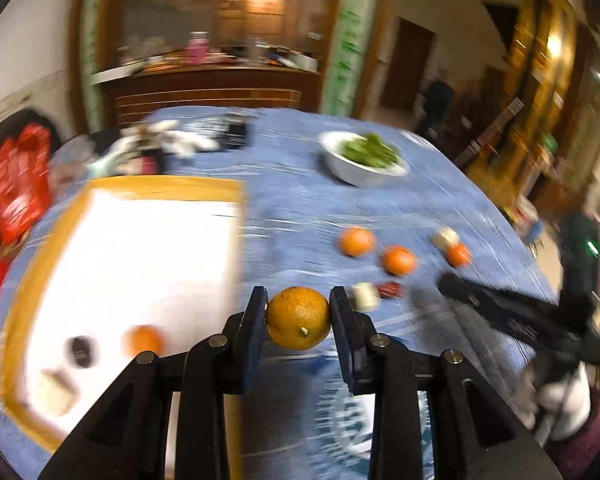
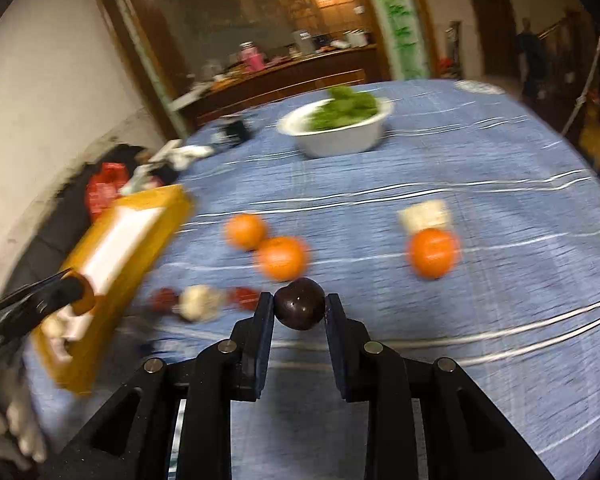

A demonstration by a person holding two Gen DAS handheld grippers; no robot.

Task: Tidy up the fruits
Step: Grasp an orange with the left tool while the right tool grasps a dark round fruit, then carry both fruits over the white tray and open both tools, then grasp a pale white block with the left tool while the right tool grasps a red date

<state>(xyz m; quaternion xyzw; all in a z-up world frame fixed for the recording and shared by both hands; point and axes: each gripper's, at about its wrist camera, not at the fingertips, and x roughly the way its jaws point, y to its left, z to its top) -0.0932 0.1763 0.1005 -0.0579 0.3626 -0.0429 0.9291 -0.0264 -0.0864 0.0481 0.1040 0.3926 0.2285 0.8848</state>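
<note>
Left tool [image 1: 299,312]: clamped on an orange [image 1: 299,323], held off the bench [image 1: 300,208] betw. both pads, stem end facing the cam. Just beyond its right finger a pale chunk [image 1: 365,297] and a dark red fruit [image 1: 391,289] are seen on the blue cloth; farther right, three tangerines [image 1: 398,260]. To the tool's left a yellow-rimmed tray [image 1: 160,188] is seen w/ one orange fruit, a dark fruit and a pale piece on it, all blurred.

Right tool [image 2: 299,308]: closed on a dark plum [image 2: 300,309], gripped at the fingertips above the bench. Just ahead, two tangerines are seen touching; a third lies to the right beside a pale block. Far back, a white bowl [image 2: 340,136] of greens.
</note>
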